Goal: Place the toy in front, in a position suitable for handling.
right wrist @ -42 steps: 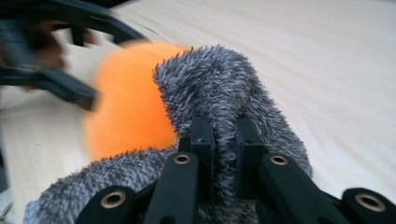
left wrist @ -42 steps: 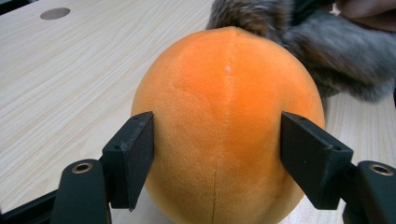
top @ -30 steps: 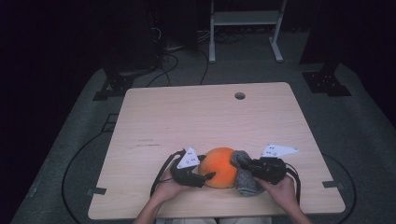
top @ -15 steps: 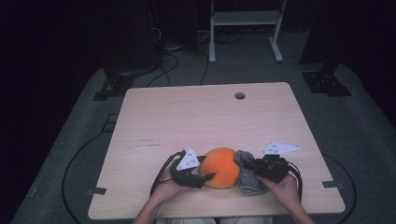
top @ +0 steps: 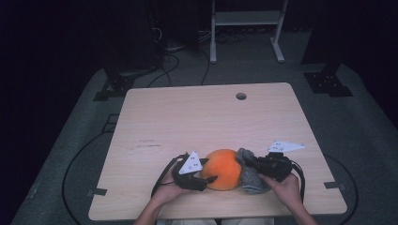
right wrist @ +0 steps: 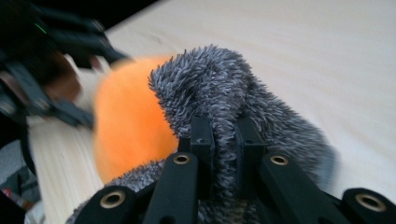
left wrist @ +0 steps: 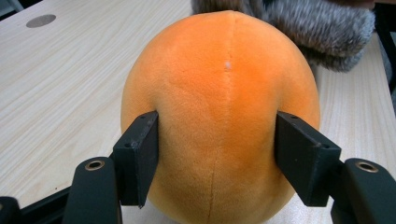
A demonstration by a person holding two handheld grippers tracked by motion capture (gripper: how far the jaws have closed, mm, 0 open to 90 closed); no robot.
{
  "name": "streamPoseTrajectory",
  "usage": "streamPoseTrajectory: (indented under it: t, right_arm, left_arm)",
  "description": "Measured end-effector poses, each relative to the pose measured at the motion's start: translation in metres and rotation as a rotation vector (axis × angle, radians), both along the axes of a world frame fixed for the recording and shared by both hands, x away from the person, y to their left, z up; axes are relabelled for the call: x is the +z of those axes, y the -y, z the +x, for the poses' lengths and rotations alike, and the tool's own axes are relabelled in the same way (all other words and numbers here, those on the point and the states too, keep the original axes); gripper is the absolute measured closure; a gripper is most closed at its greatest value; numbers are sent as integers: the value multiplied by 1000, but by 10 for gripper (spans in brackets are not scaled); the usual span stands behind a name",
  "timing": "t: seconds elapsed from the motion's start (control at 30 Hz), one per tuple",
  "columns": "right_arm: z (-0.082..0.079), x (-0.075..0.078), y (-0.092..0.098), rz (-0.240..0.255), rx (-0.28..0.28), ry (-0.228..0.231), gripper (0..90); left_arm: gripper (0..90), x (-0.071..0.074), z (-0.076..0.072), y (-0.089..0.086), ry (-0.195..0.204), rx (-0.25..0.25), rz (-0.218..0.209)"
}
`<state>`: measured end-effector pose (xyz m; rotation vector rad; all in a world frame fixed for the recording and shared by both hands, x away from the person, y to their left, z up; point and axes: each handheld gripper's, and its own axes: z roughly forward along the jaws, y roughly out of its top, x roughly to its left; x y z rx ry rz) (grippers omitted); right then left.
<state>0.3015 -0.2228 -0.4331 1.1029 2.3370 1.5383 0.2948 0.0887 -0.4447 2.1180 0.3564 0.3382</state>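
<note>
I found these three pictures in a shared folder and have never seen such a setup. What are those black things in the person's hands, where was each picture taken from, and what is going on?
A person sits at a wooden table, holding a hand-operated clamp in each hand. One picture looks down from above; the other two come from cameras riding on each clamp, looking along its black jaws. The left gripper has its jaws on either side of an orange plush ball and has just been closing on it; the pads press its sides. The right gripper is shut on a fuzzy grey cloth that lies against the ball.
</note>
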Motion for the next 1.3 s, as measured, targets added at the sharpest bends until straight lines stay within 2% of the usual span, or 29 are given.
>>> streamPoseTrajectory:
  t: [0.03, 0.07, 0.13, 0.23, 0.27, 0.3, 0.33, 0.37, 0.4, 0.43, 0.47, 0.5, 0.53, 0.57, 0.6, 0.63, 0.7, 0.77, 0.8, 0.83, 0.9, 1.0, 1.07, 1.1, 1.13, 1.2, 1.23, 1.27, 1.3]
  right_arm:
    - [-1, 5, -2, 15, 10, 32, 805]
    - [-1, 8, -5, 27, 19, 45, 805]
    - [0, 8, -10, 7, 34, 36, 805]
    - [-5, 4, -13, -31, 49, 49, 806]
    - [-12, 6, -14, -50, 70, 67, 806]
    - [-12, 6, -14, -50, 70, 67, 806]
    - [-19, 8, -15, -92, 81, 91, 806]
    - [-19, 8, -15, -92, 81, 91, 806]
    - [-21, 10, -15, -107, 76, 104, 806]
    - [-23, 14, -15, -111, 67, 136, 806]
    - [-24, 18, -16, -92, 73, 161, 806]
    - [-25, 23, -18, -76, 75, 176, 806]
    - [-24, 27, -22, -81, 76, 195, 805]
    - [-24, 27, -22, -81, 76, 195, 805]
    - [-23, 27, -23, -84, 72, 202, 805]
    - [-20, 25, -22, -70, 69, 192, 806]
    - [-15, 18, -19, -38, 71, 150, 806]
    - [-13, 12, -19, -26, 81, 124, 806]
    - [-14, 12, -21, -27, 87, 126, 806]
    - [-16, 11, -24, -40, 96, 141, 806]
    - [-16, 10, -23, -59, 84, 147, 807]
    - [-7, -1, -9, -90, 15, 72, 808]
    - [-4, -4, -2, -109, -3, 39, 808]
    - [-8, 1, -3, -93, 7, 73, 808]
    - [-8, 1, -3, -93, 7, 73, 808]
    - [-15, 13, -9, -27, 41, 126, 807]
    - [-18, 18, -13, -28, 54, 154, 808]
    - [-18, 19, -17, -49, 59, 171, 808]
    - [-16, 16, -18, -68, 55, 162, 808]
  left_arm:
    - [342, 0, -1, 1, 1, 0, 0]
    - [342, 0, -1, 0, 3, -1, 4]
    - [320, 2, 0, 0, -19, -5, -13]
    - [147, 7, 7, -1, -108, 33, -87]
    - [64, 7, 9, 0, -130, 46, -92]
    - [64, 6, 12, 2, -162, 53, -82]
    - [69, 4, 15, 5, -197, 50, -76]
    - [69, 1, 15, 6, -220, 43, -79]
    - [127, 0, 11, 8, -176, 42, -72]
    - [207, 1, 8, 9, -126, 35, -55]
    - [245, 6, 3, 12, -63, 35, -28]
    - [301, 8, 1, 13, -26, 36, -19]
    - [335, 12, -7, 17, 89, 37, -12]
    - [335, 14, -11, 20, 154, 49, 16]
    - [335, 15, -14, 24, 217, 56, 65]
    - [325, 14, -14, 24, 216, 47, 73]
    - [248, 11, -9, 21, 148, 47, 31]
    - [139, 11, 0, 16, 40, 56, -51]
    - [111, 12, 5, 13, -31, 75, -108]
    - [139, 12, 8, 10, -51, 87, -123]
    - [254, 8, 8, 8, -43, 110, -104]
    - [272, 6, 8, 4, -52, 115, -102]
    - [278, 6, 5, 5, -27, 98, -89]
    - [288, 6, 4, 6, -19, 93, -83]
    - [288, 7, 3, 7, -8, 86, -75]
    - [299, 6, -1, 10, 25, 70, -57]
    - [304, 6, -3, 11, 43, 62, -49]
    - [307, 6, -4, 12, 54, 61, -42]
    - [308, 6, -5, 11, 53, 62, -38]
